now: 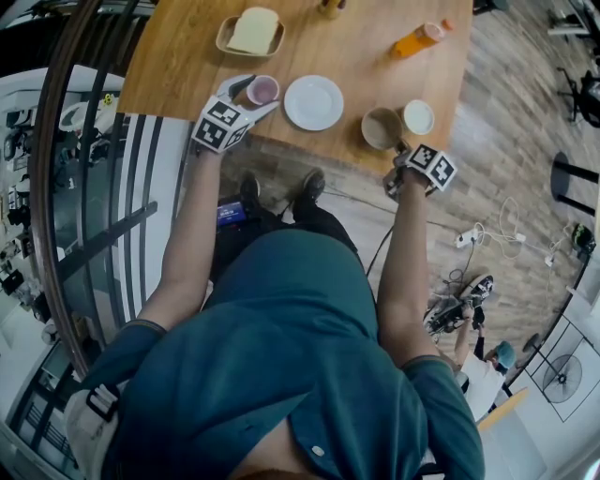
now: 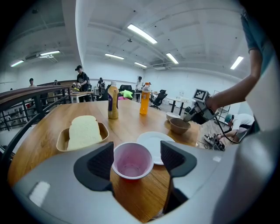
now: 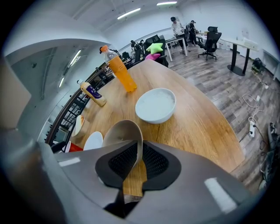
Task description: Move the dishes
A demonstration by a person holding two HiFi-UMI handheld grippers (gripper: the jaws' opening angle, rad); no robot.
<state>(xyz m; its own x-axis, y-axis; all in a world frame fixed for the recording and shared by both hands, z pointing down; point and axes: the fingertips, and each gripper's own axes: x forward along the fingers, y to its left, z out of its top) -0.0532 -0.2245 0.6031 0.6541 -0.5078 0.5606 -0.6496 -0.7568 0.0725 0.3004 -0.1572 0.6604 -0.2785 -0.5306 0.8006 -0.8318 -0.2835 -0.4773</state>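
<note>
Where the person's torso (image 1: 281,356) fills the lower half of the head view, the floor beneath it is covered; a bottle (image 1: 330,7) at the top centre is cut off by the frame edge, only its base showing; in the right gripper view the brown bowl's lower wall is hidden behind the pads (image 3: 155,164); people at the far desks in the left gripper view are too small to make out.

Item, brown bowl (image 3: 117,132): beige-brown, matt, empty; lower right of the table (image 1: 187,56) in the head view, near the table's edge and just beside the white bowl (image 1: 418,117); seems to sit level on the wood in the left gripper view; right gripper (image 3: 139,158) jaws clamped together on its rim wall.

Item, cup (image 2: 132,160): pale pink inside, red outside, empty, upright; centre left of the table in the head view, just left of the white plate (image 1: 313,102); left gripper (image 1: 255,97) jaws stand apart with the cup between them, a gap showing on the cup's right side.

Item, tray (image 1: 225,39): tan, holding pale bread (image 1: 253,28); upper centre of the head view.

Item, orange bottle (image 1: 417,39): upper right of the head view; upright in the left gripper view.
</note>
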